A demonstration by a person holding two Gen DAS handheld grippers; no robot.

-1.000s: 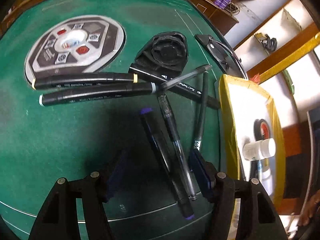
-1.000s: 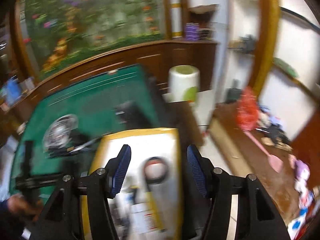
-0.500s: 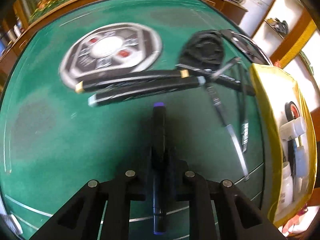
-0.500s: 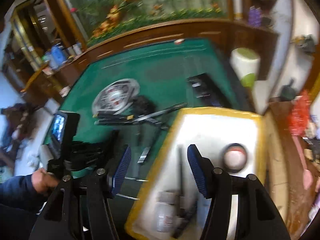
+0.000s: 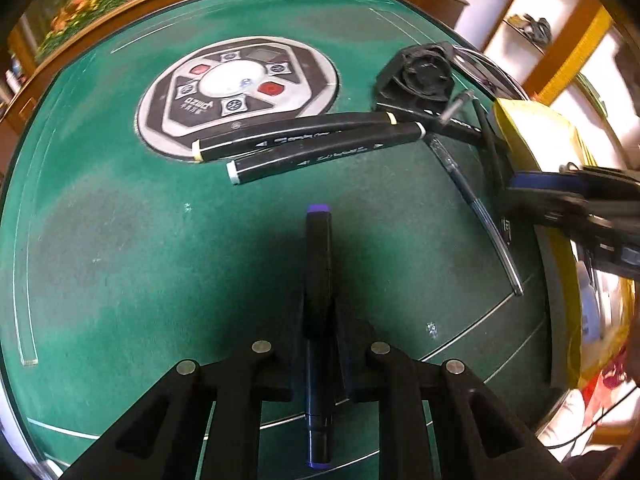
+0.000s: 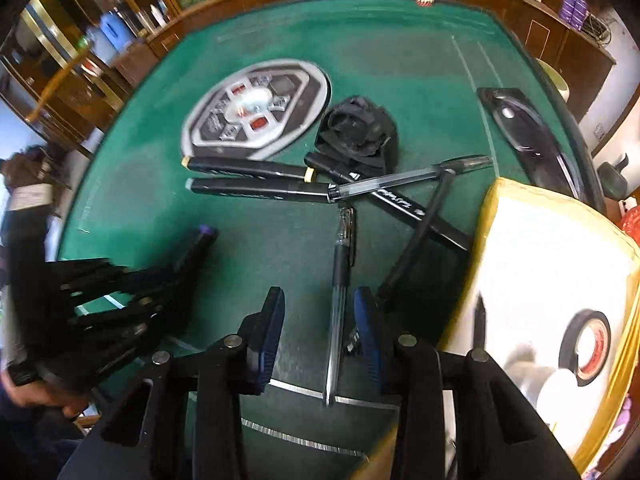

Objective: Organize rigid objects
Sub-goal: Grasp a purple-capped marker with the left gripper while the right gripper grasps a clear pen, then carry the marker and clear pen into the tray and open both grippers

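Purple-capped marker (image 5: 318,264) now clamped in left tongs (image 5: 319,320); right tongs (image 6: 320,320) closing, apparently around pen (image 6: 338,304).

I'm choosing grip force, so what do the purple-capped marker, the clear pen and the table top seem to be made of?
Purple-capped marker: likely hard plastic, matt black barrel, glossy purple end. Clear pen: seemingly transparent plastic, since the dark refill shows through the shiny barrel. Table top: apparently green felt or similar cloth, dull and slightly mottled, with no glare.
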